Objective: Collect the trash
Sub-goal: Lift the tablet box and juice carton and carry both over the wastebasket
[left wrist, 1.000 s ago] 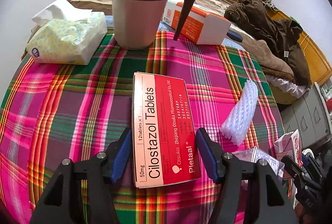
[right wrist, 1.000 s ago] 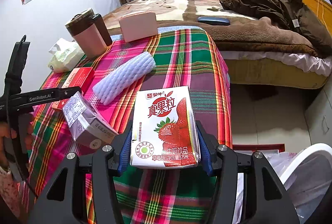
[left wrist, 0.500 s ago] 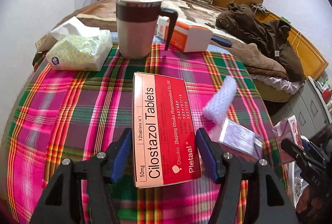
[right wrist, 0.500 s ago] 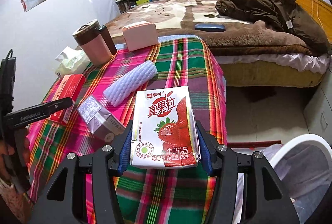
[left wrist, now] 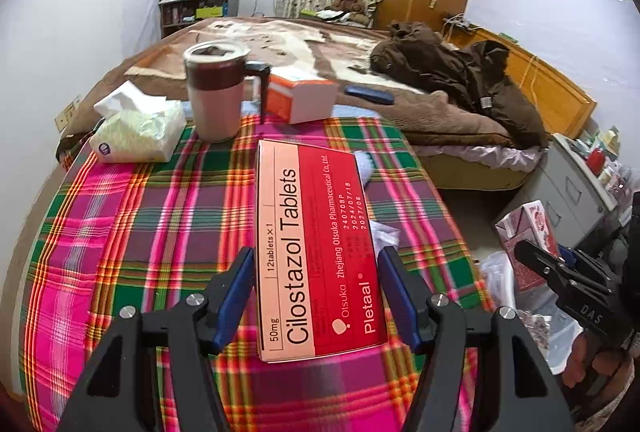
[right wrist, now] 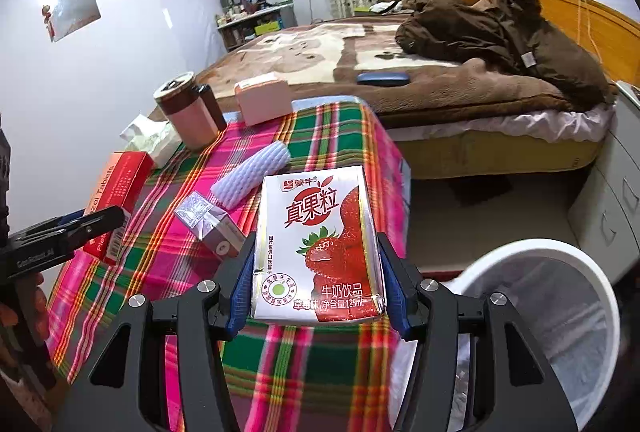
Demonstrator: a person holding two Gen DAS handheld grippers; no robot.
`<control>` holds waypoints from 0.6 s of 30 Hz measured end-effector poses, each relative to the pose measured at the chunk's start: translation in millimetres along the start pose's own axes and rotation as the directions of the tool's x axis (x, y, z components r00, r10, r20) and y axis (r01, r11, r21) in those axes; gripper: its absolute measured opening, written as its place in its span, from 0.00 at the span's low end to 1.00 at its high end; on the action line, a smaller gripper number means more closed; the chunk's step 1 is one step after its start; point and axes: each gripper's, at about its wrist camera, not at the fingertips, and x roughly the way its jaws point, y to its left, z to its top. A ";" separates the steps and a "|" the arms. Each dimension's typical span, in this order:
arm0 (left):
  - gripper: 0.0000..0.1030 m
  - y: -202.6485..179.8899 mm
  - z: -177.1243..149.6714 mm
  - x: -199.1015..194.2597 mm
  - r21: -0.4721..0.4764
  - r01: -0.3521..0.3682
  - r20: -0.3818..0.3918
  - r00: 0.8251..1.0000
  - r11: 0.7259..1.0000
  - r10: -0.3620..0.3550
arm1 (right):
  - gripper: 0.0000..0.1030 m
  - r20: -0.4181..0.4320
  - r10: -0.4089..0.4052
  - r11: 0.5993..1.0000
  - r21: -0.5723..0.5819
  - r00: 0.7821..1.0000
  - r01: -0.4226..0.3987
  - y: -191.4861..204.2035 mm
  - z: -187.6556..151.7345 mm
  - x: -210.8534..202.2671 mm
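Carton (right wrist: 320, 248) between right gripper (right wrist: 318, 286) pads

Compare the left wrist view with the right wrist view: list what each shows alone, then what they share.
Left wrist only: the grey drawer cabinet's cluttered top.
Right wrist only: the white trash bin, the white foam sleeve in full, the wall picture.
Both: the red tablet box in the left tongs, the strawberry milk carton in the right tongs, the mug, the tissue pack, the plaid tablecloth.
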 end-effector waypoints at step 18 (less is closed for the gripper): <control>0.63 -93.9 -25.3 -14.9 0.109 0.152 -0.004 0.988 0.982 -0.152 | 0.54 0.066 -0.102 0.992 0.083 0.993 0.096 -49.7 -24.8 -56.2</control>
